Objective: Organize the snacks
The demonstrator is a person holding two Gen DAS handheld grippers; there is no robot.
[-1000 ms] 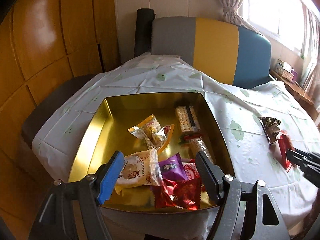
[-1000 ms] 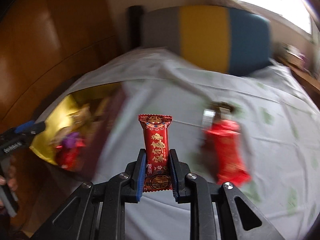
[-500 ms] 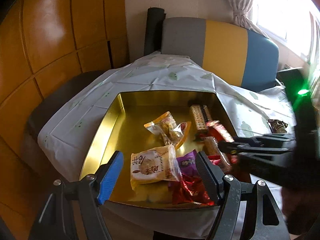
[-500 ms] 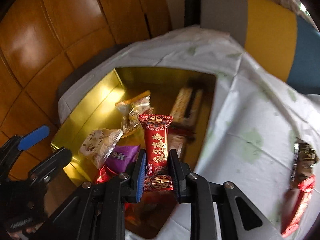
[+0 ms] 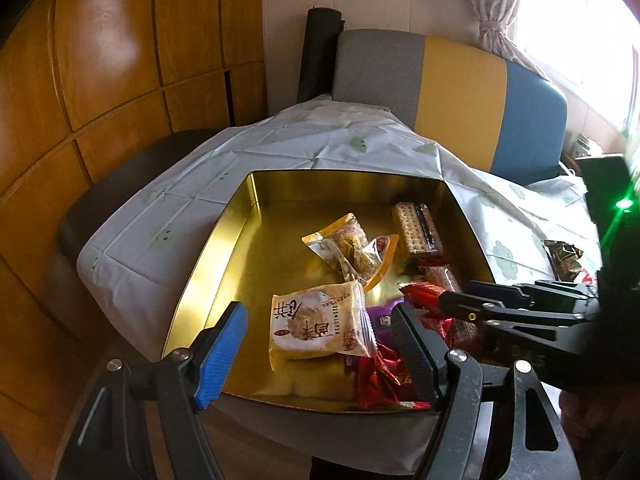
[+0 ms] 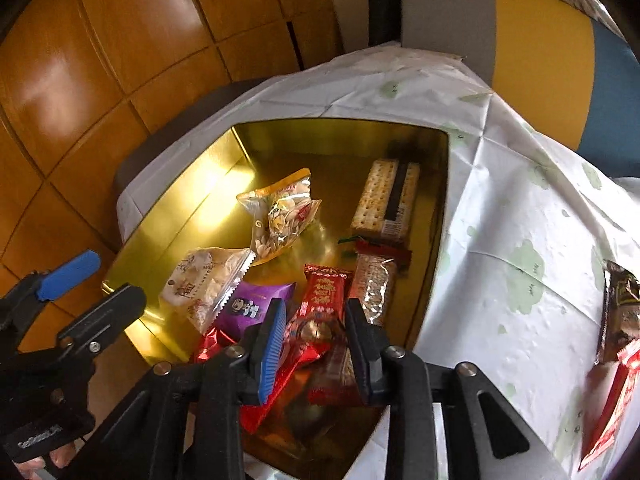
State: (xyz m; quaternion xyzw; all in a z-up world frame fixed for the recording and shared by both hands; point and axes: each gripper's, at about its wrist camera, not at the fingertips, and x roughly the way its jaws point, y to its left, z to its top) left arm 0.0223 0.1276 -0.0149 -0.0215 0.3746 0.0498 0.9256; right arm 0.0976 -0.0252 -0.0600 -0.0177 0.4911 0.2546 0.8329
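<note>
- The right tool (image 6: 316, 336) hangs over the near right corner of the gold tin (image 6: 240, 148), its fingers parted, with the red snack bar (image 6: 320, 312) lying between them, low in the centre of the right wrist view. The bar appears to rest on the heap of wrappers, not pinched; the release looks done or all but done.
- The left tool (image 5: 320, 344) hovers at the tin's near edge, bottom centre of the left wrist view, spread wide and holding nothing, likely waiting its turn while the other places.
- Inside the tin lie a white rice-cake packet (image 5: 320, 326), a purple packet (image 6: 252, 308), a clear bag of nuts (image 6: 280, 212) with a yellow top, a cracker sleeve (image 6: 386, 200) along the right wall, and a seeded bar (image 6: 374, 284) beside the red one. The snacks crowd the near right part; the far left floor of the tin is bare gold, so there is room to spread later items.
- Two snacks lie outside on the desk (image 6: 500, 200), at the right edge of the right wrist view: a dark brown wrapper (image 6: 620, 312) and, just below it, a red packet (image 6: 612, 400). Judging by this, the sorting is well along but unfinished.
- The desk wears a creased white cloth with pale green prints, which could drag under a sliding wrapper.
- Behind stands a chair (image 5: 452, 92) in grey, yellow and blue panels; orange wood panelling (image 5: 120, 80) fills the left, and a bright curtained window (image 5: 560, 20) the upper right.
</note>
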